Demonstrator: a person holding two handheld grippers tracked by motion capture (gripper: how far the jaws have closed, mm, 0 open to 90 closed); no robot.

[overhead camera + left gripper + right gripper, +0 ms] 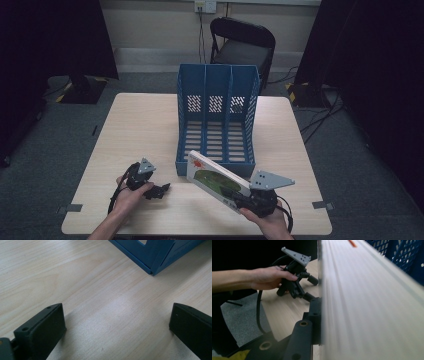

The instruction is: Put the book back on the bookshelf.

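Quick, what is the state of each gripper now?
Left gripper: open, empty.
Right gripper: closed on the white picture book with green cover art.

Showing pale, fine-grained wood across the light wooden bench [145, 125]. Standing out in solid blue with slotted and perforated walls: the three-bay plastic file rack [217, 117]. Carrying a green oval and a red-orange splash on white: the thin picture book [216, 179].

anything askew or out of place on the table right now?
Nothing damaged or spilled. The book is tilted, clamped at one end by the right gripper, its far corner by the blue file rack's front lip. The left gripper rests open on the table.
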